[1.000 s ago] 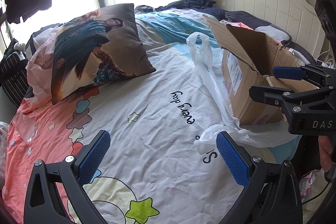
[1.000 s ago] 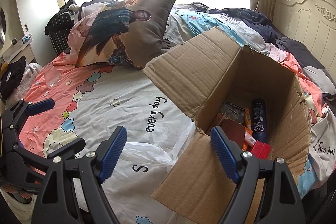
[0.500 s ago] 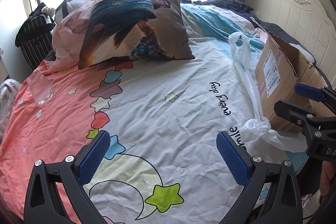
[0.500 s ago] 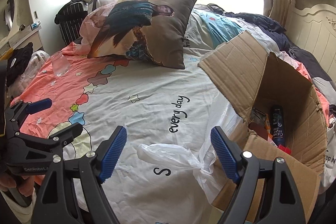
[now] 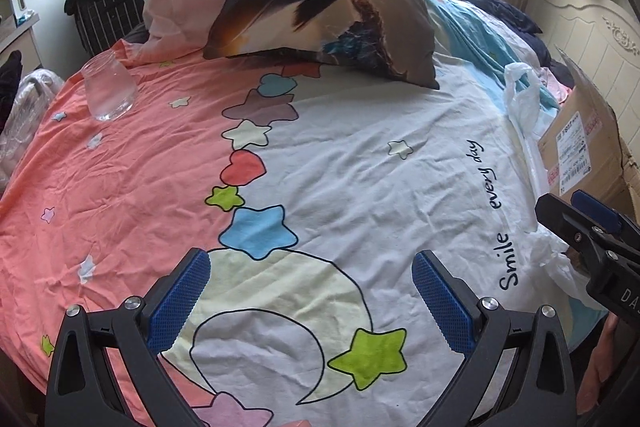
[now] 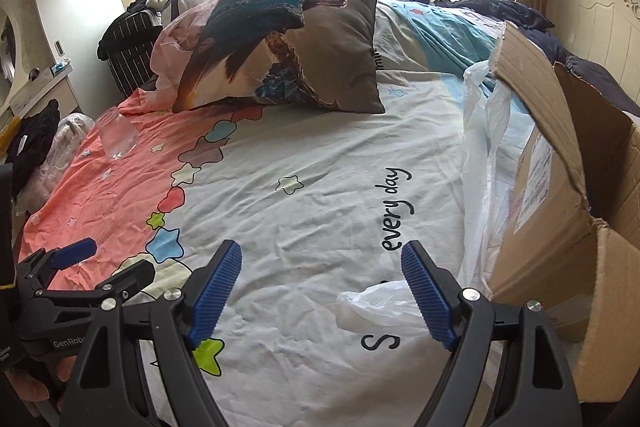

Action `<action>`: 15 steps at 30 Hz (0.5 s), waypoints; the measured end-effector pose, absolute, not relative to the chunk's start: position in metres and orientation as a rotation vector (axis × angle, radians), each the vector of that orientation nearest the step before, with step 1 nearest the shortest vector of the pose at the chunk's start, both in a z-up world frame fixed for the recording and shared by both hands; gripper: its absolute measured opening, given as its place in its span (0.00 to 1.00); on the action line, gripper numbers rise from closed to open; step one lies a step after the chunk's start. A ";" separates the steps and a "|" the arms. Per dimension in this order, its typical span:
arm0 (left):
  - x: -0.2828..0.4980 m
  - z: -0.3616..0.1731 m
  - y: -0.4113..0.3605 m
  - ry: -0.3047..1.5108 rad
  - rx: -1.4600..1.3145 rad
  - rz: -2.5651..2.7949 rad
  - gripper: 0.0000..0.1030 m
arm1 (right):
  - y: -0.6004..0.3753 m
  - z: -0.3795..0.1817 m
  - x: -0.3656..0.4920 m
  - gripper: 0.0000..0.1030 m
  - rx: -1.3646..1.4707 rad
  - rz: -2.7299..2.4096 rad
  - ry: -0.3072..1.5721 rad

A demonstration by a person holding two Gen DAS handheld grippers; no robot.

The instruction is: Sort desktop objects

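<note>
An open cardboard box (image 6: 560, 211) stands on the right side of the bed; its contents are hidden from here. The same box (image 5: 580, 151) shows at the right edge of the left wrist view. A white plastic bag (image 6: 480, 155) lies along its left side. A clear glass jar (image 5: 108, 91) stands far left on the pink part of the sheet, also the jar (image 6: 118, 137) in the right wrist view. My left gripper (image 5: 310, 301) is open over the moon print, empty. My right gripper (image 6: 322, 291) is open above the white sheet near the bag, empty.
A large printed pillow (image 5: 328, 15) leans at the back of the bed (image 5: 360, 167). A dark striped suitcase (image 6: 128, 43) stands beyond the bed's far left corner. A white headboard (image 5: 592, 27) is at right. Clothes and a bag lie on the floor at left.
Both grippers have swung left away from the box, so its inside is no longer seen. The left gripper rolled and now looks across the sheet toward the jar. Both stayed open.
</note>
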State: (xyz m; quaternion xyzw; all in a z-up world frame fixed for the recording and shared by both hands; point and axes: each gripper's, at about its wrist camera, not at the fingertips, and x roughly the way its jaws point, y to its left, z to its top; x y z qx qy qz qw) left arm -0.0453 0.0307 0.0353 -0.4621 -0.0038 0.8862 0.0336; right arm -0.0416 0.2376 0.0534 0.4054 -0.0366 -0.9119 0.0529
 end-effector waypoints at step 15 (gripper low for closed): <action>-0.059 0.013 0.017 0.085 -1.392 2.838 1.00 | 0.200 0.024 -0.062 0.77 1.296 -2.751 -0.146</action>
